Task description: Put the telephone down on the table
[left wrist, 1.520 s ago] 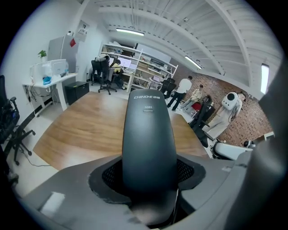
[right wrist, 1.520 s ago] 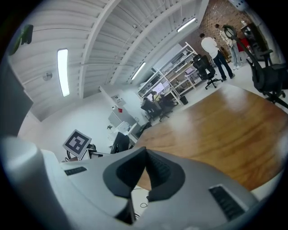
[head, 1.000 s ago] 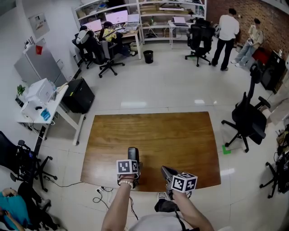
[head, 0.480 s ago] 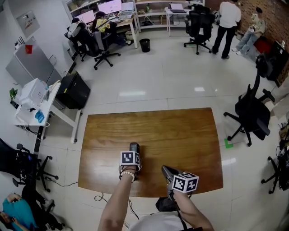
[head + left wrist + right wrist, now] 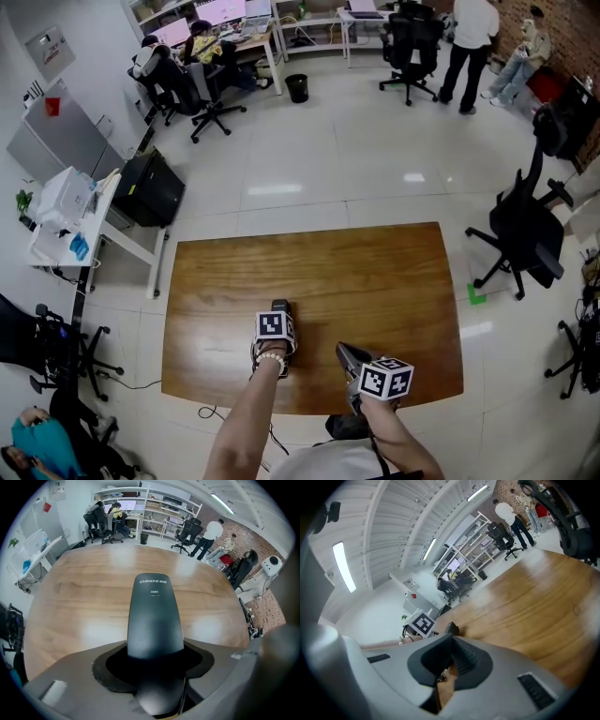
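- Gripping the telephone [image 5: 154,616] by its lower end, the left gripper [image 5: 154,667] has its jaws clamped on it, over the table [image 5: 375,281] near the front edge.
- The right gripper [image 5: 445,667] hangs just beside, jaws pressed together on nothing.
- Best to lower the telephone level and flat onto the wood, then let go gently.

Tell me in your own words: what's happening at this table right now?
A person works a gripper in each hand. The left gripper is shut on a dark telephone handset, held low over the near part of the wooden table; whether it touches the top is unclear. The right gripper hangs beside it near the front edge, jaws together and empty.
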`<state>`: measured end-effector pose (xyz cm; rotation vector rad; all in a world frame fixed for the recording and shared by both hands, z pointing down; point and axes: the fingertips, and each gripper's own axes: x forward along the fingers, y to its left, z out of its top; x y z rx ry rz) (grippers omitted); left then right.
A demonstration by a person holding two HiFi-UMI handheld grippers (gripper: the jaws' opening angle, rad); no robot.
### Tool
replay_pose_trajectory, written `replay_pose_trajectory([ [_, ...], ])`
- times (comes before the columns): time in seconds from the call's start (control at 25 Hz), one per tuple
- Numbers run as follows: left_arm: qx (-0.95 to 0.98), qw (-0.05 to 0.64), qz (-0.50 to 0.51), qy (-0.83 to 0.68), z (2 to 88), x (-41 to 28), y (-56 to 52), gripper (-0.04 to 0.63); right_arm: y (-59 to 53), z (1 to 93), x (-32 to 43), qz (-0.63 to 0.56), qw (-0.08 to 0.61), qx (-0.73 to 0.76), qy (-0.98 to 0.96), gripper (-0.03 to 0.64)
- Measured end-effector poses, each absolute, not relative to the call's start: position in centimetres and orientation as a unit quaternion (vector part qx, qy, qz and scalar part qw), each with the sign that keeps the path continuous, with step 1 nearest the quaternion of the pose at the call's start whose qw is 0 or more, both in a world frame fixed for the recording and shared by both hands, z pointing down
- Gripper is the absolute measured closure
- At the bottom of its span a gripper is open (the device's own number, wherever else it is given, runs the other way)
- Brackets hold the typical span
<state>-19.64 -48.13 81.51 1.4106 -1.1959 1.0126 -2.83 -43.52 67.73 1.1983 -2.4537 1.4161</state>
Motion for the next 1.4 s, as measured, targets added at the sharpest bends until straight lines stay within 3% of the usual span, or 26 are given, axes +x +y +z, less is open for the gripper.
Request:
replay_pose_trajectory([
  [0.4,0.560,0.479,0.442,-0.511,82.1,-19.2,-47.7,0.312,-43.7,67.9,-1.4,0.467,0.021,0.402,-0.788,0.614],
  [0.48,0.557,0.482,0.434,-0.519,82.3,-19.1,-47.6,0.293,-43.7,67.8,-1.5,0.466,0.021,0.401,-0.789,0.614],
  [0.72,0.578,0.485,0.380,-0.536,81.0,-18.9,-48.0,0.149,-42.9,67.8,-1.5,0.461,0.030,0.394,-0.795,0.614],
  [0.96,0.612,0.478,0.287,-0.561,76.8,-21.2,-47.4,0.149,-42.3,66.9,-2.3,0.451,0.029,0.388,-0.803,0.614],
  [1.04,0.629,0.466,0.220,-0.582,74.6,-22.0,-47.2,0.233,-41.8,66.6,-2.4,0.447,0.028,0.387,-0.806,0.614],
  [1.24,0.657,0.434,0.104,-0.607,69.9,-22.6,-44.6,0.556,-39.7,66.2,-2.9,0.441,0.028,0.381,-0.812,0.614],
  [1.28,0.663,0.430,0.098,-0.605,69.3,-22.5,-43.6,0.595,-39.2,66.0,-3.1,0.440,0.028,0.380,-0.813,0.614],
  [1.4,0.681,0.419,0.091,-0.593,68.0,-22.0,-40.1,0.595,-37.6,65.2,-3.6,0.432,0.022,0.379,-0.818,0.614],
])
